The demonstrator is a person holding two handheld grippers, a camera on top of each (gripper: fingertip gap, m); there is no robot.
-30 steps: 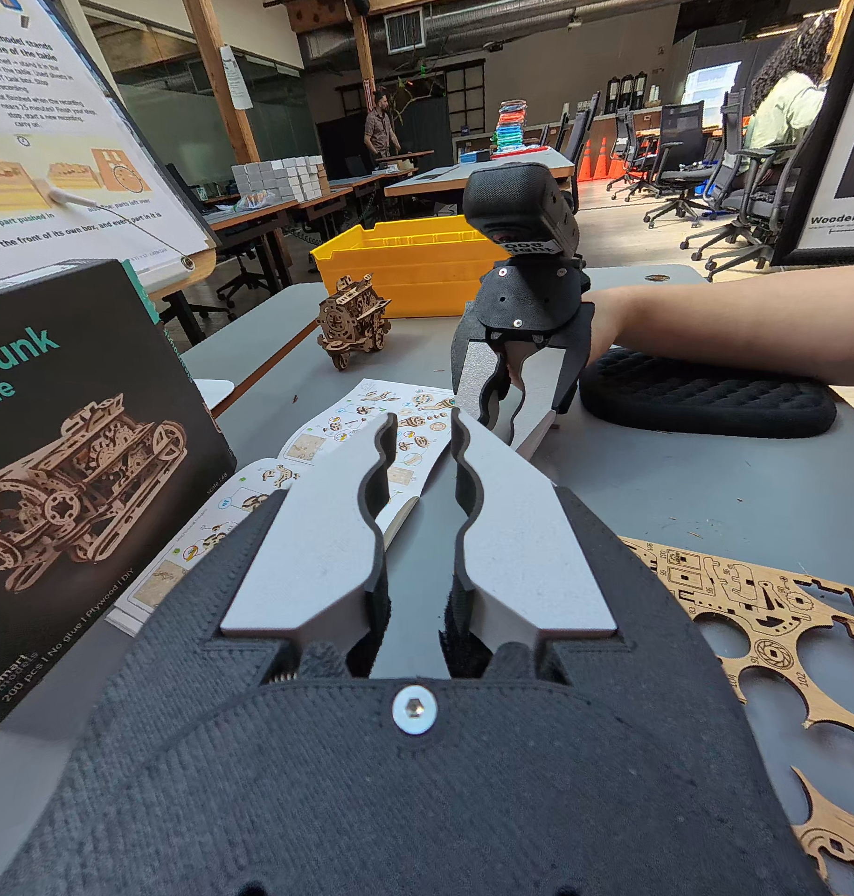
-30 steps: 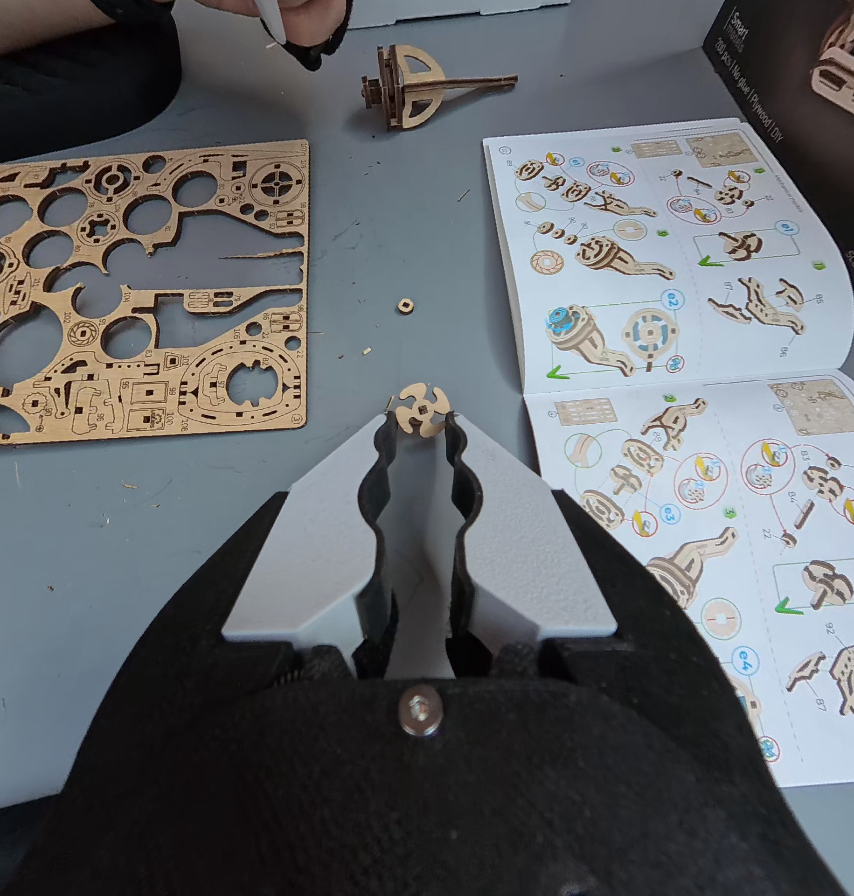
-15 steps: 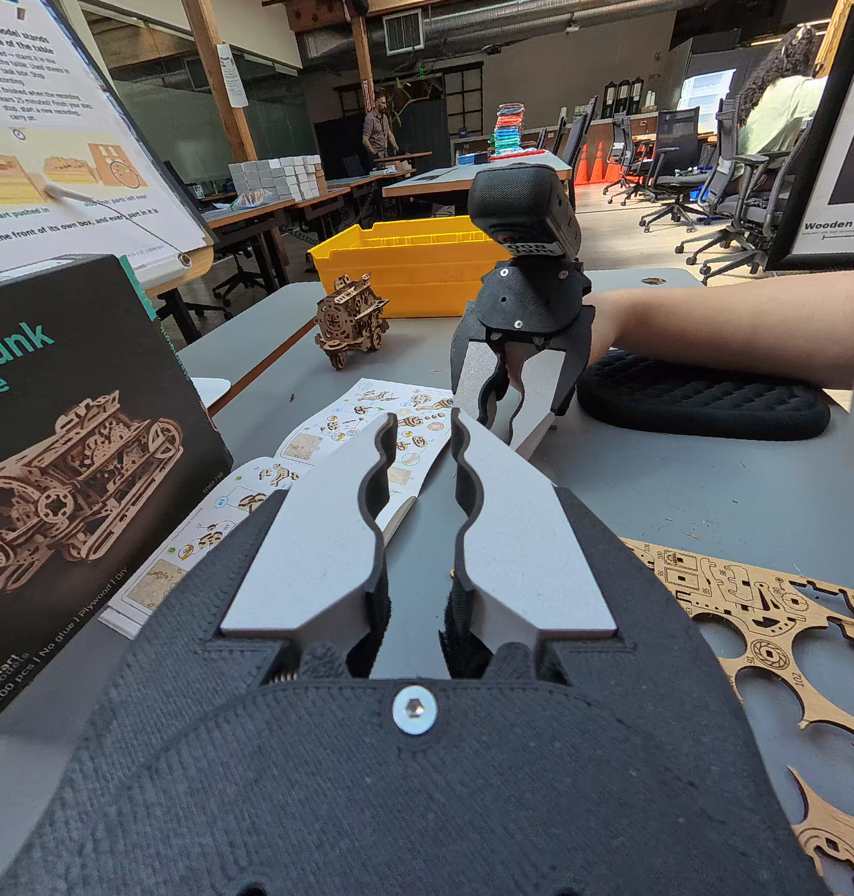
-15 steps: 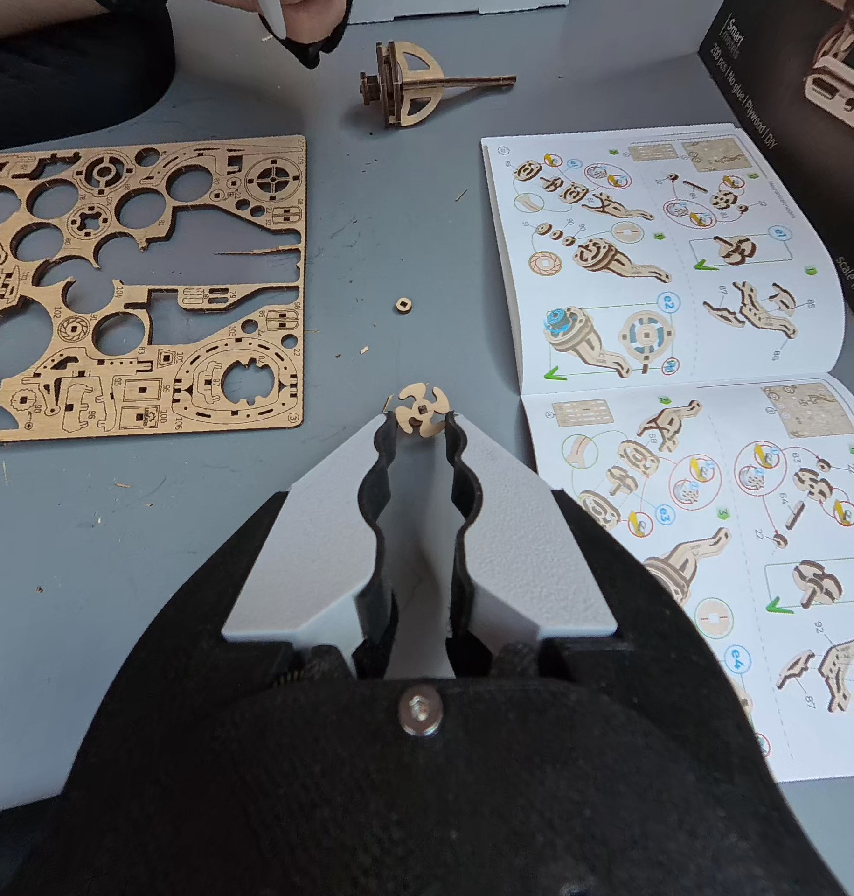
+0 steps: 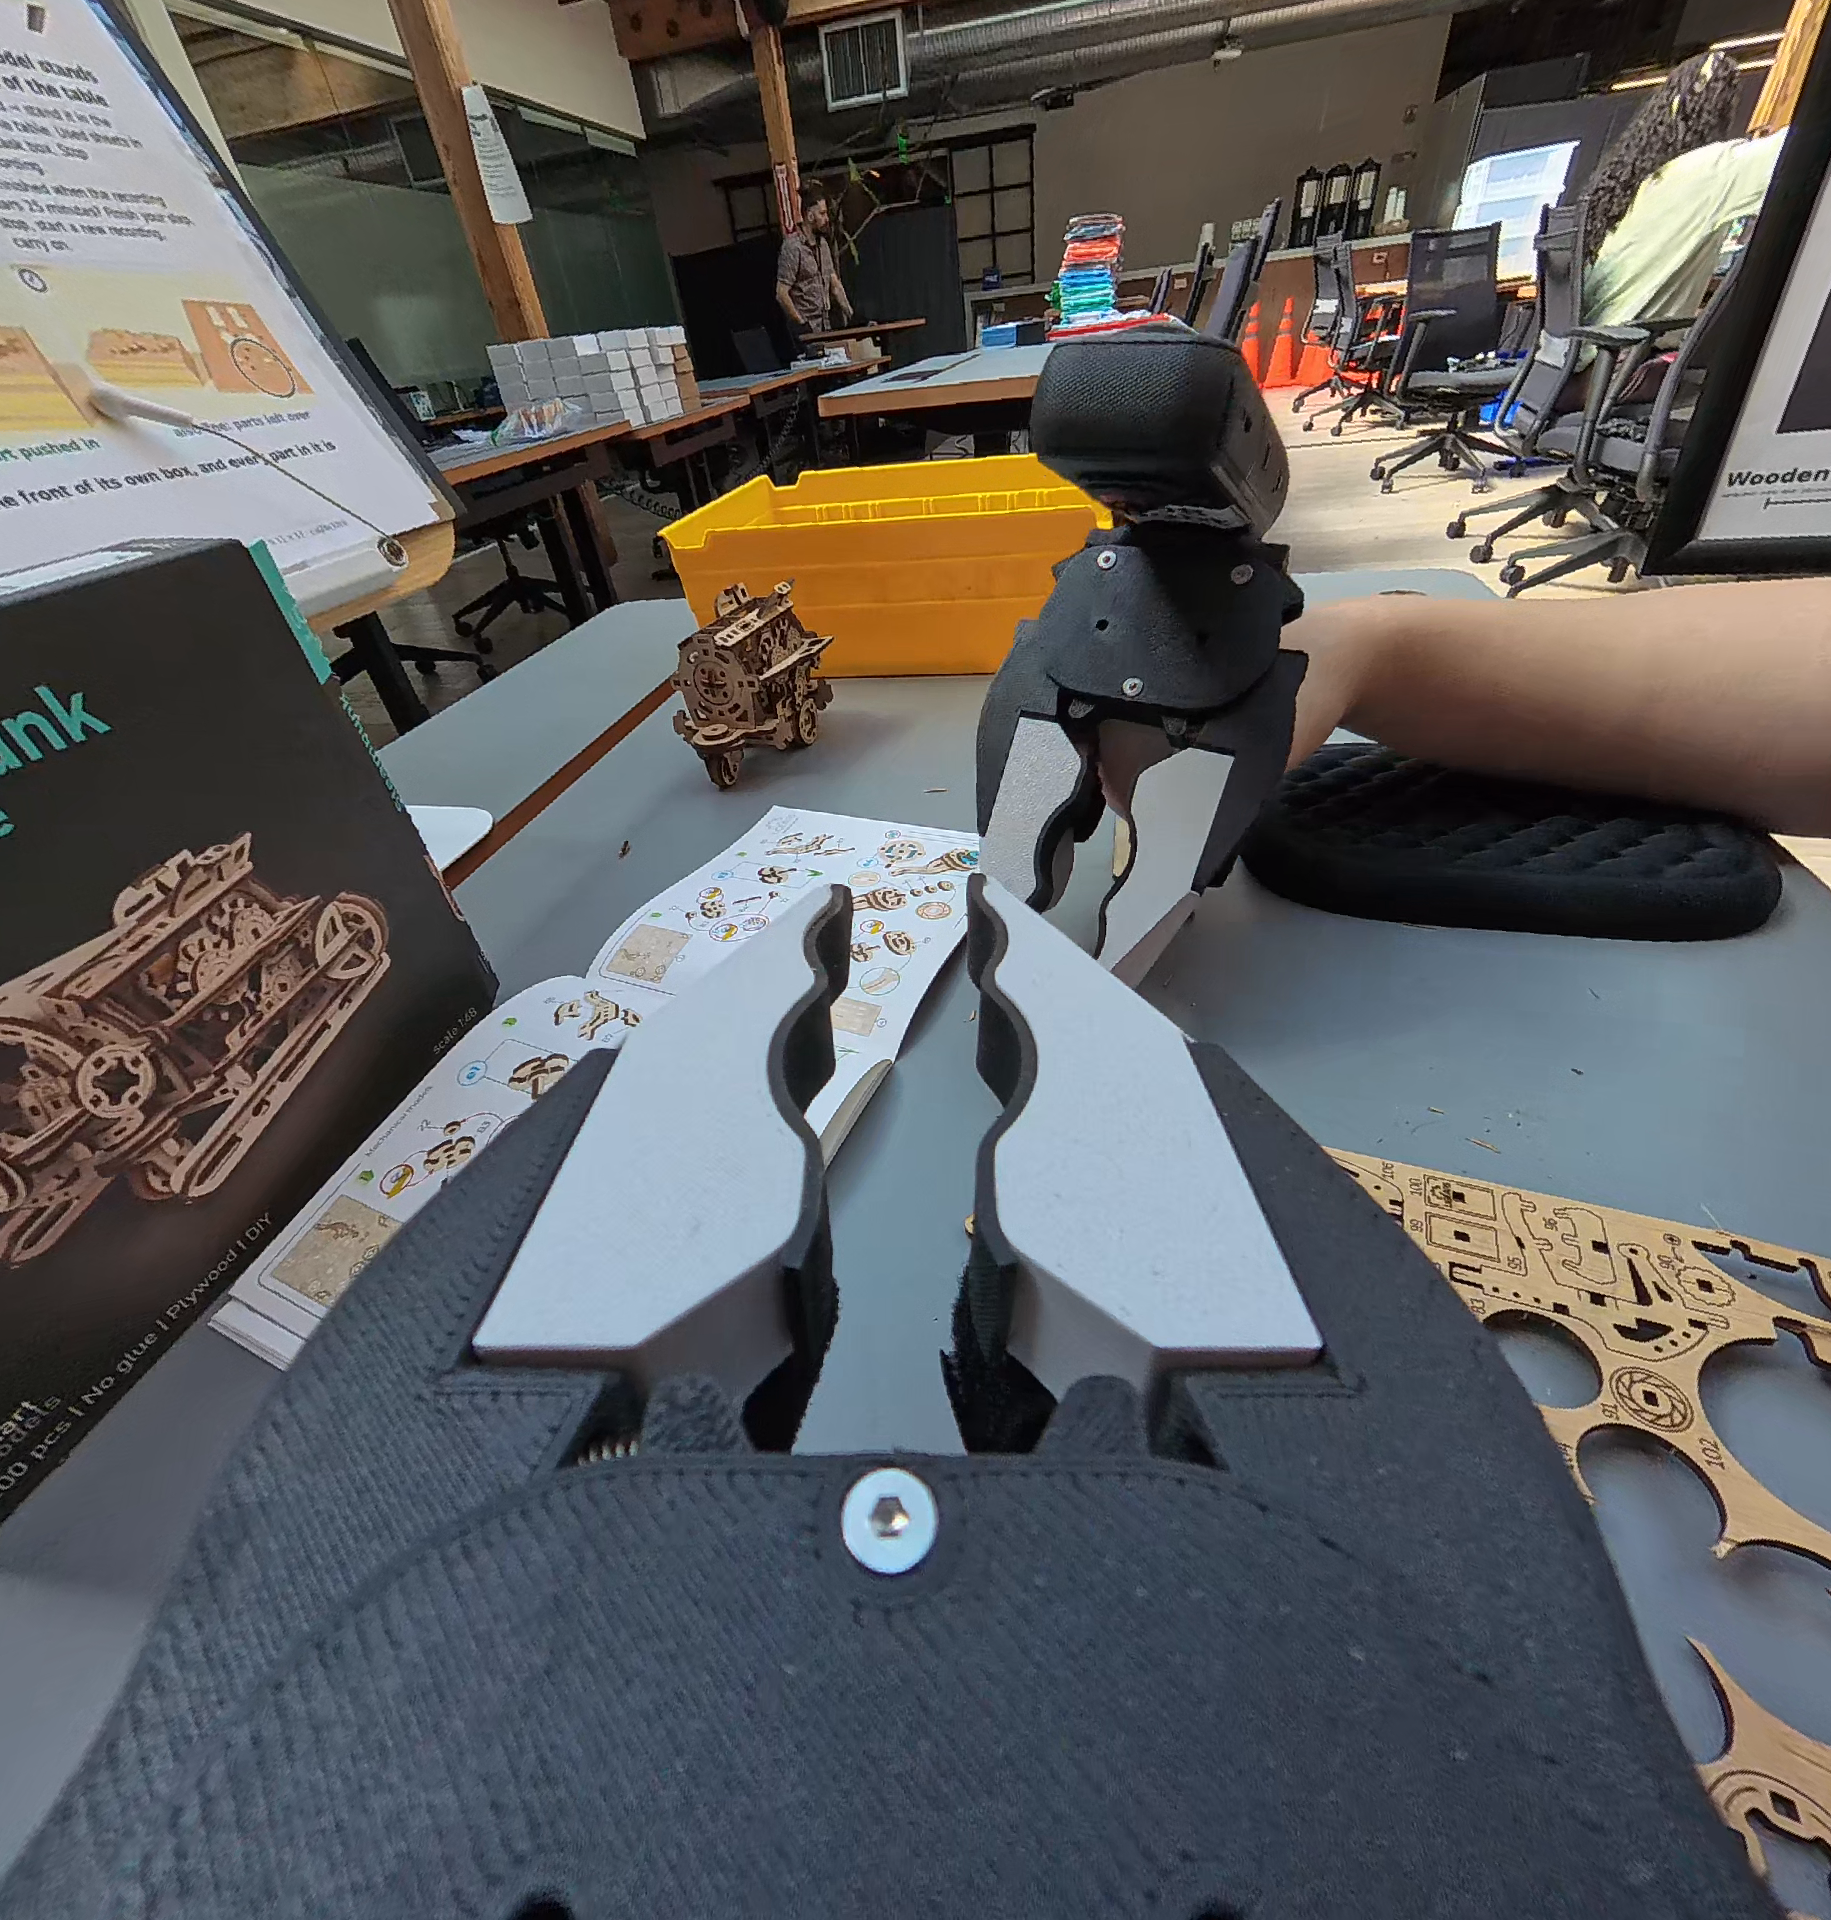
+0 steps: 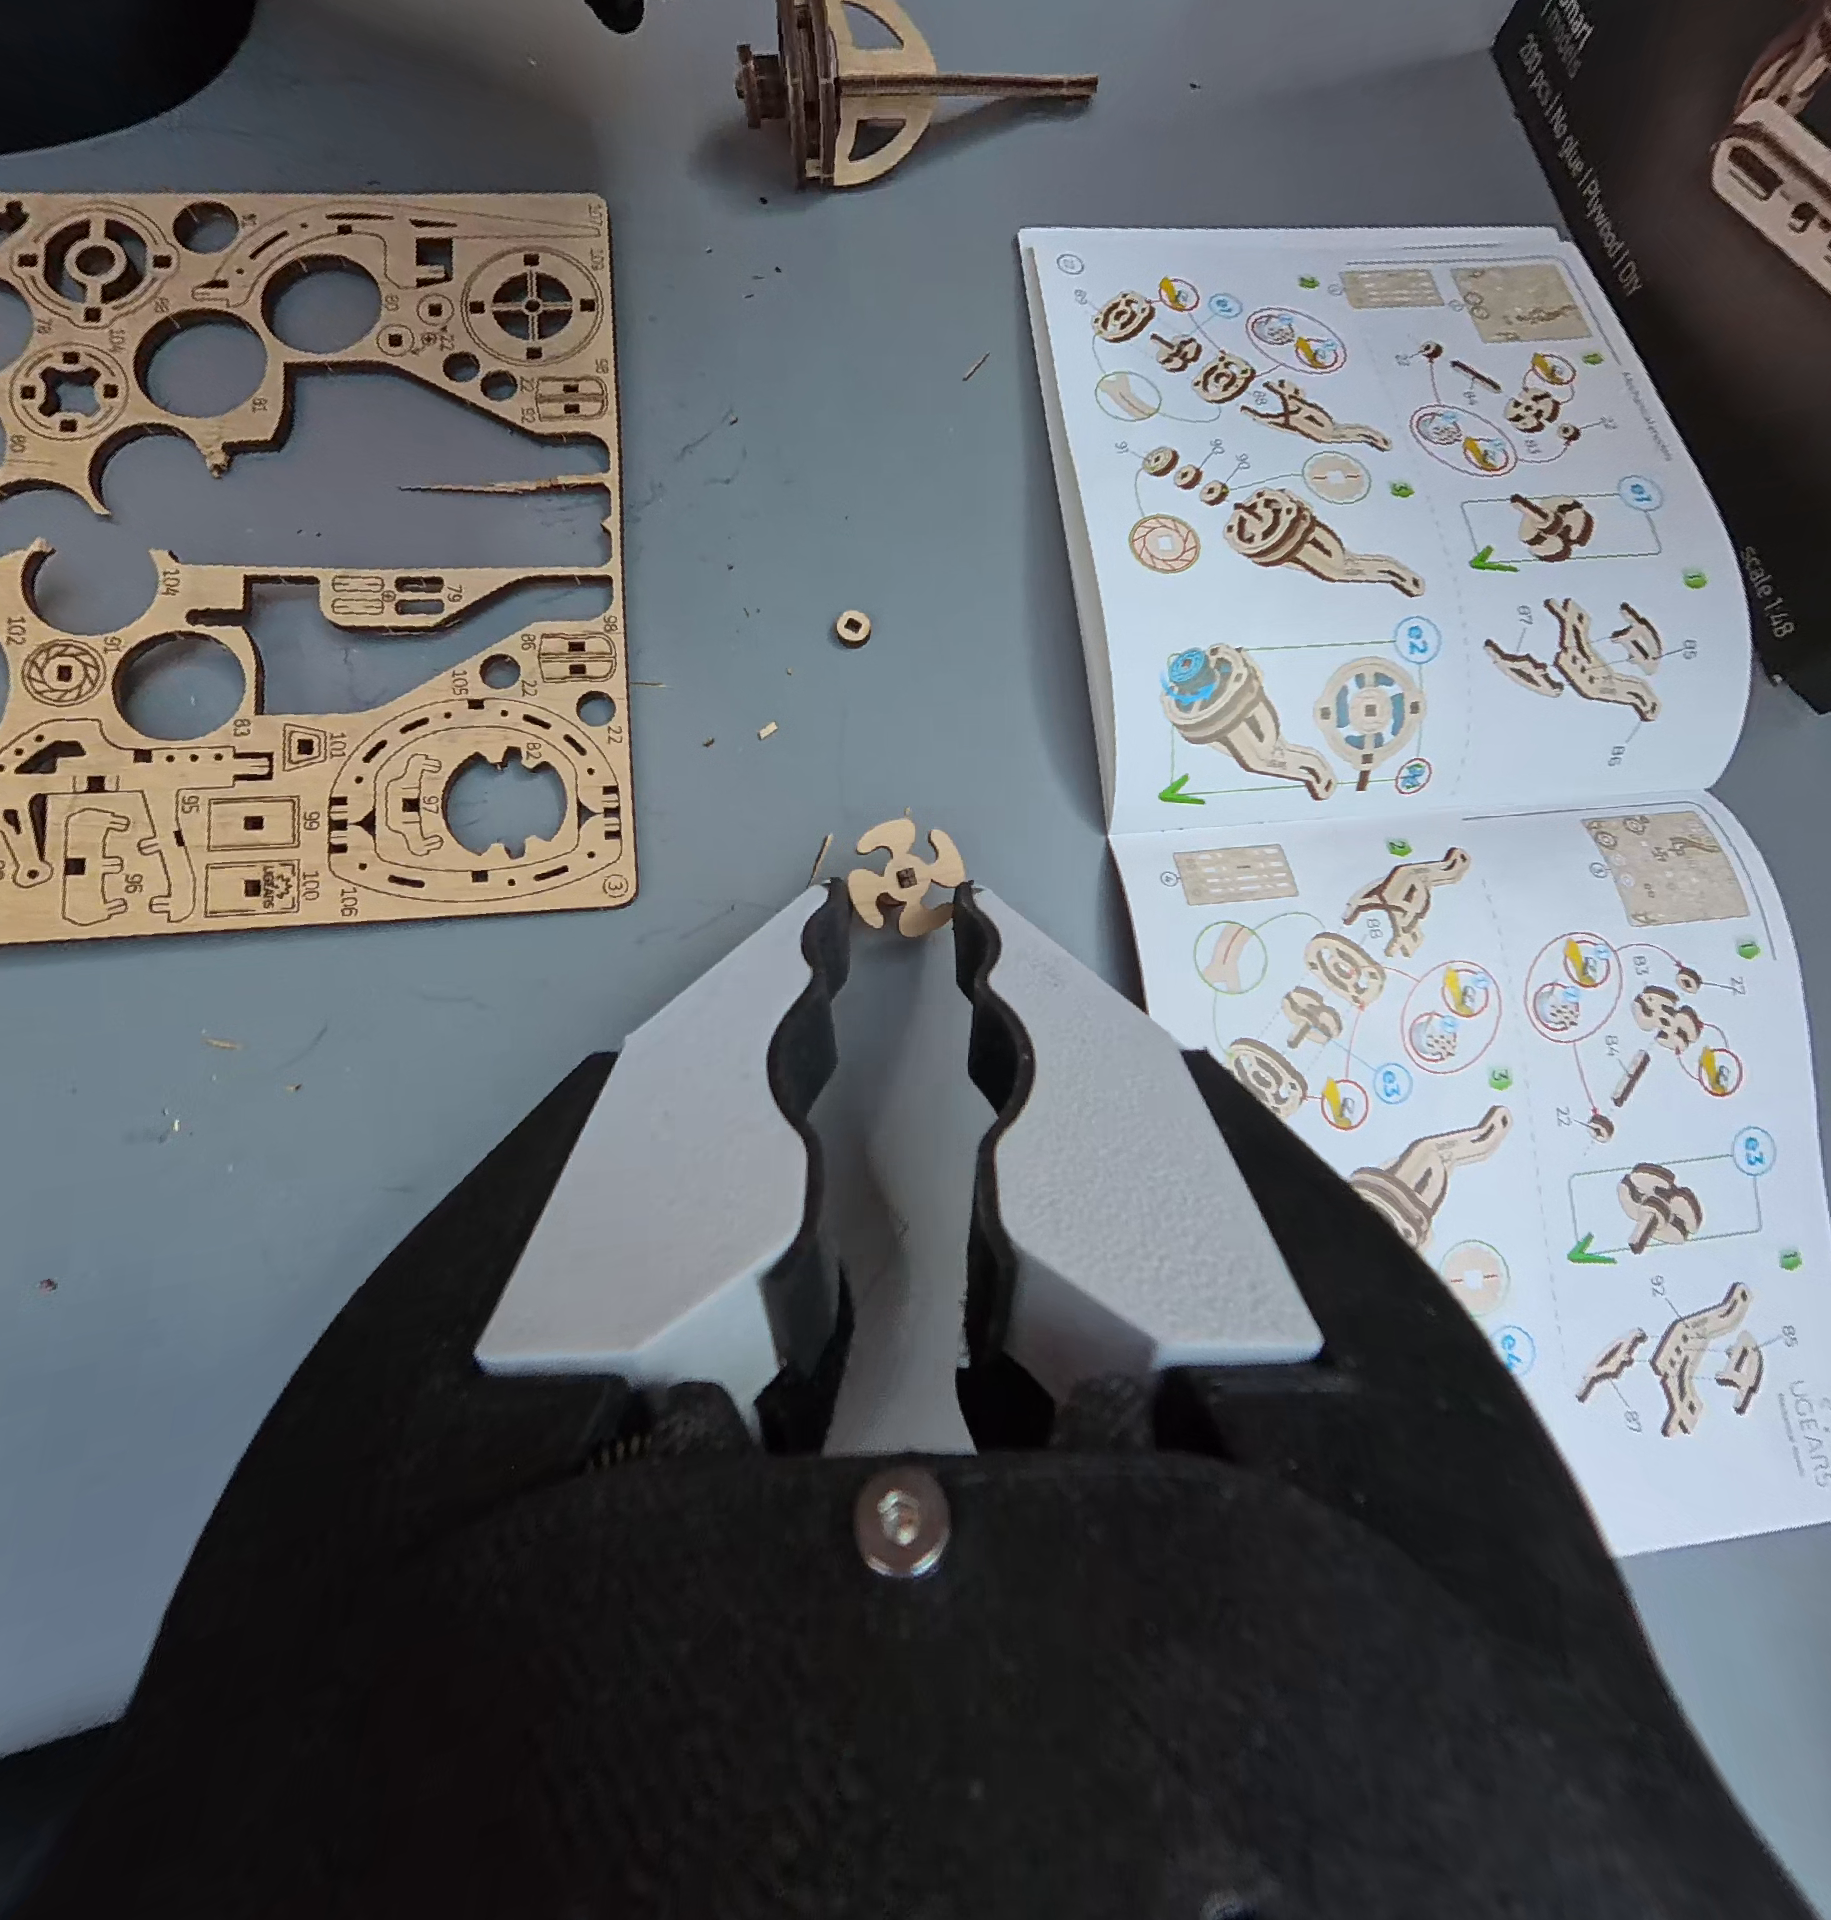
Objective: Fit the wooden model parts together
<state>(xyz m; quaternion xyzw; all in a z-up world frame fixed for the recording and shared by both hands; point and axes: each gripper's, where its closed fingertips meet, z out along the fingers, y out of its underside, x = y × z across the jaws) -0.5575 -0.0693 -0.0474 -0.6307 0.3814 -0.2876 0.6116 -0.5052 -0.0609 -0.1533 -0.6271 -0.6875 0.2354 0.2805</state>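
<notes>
The wooden disc [image 6: 906, 881] sat pinched at the tips of the right gripper [image 6: 903, 902], just above the grey table [image 6: 371, 1143] near the booklet [image 6: 1410, 831]. The left gripper [image 5: 909, 914] was empty, jaws slightly apart. Best kept level, its square hole lined up with the far shaft piece [image 6: 849, 99].

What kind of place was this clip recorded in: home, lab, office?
Most likely a shared open-plan workshop or office, not a home: rows of desks and rolling office chairs fill the background, exposed ducting runs overhead, and an instruction board stands by the grey table.
</notes>
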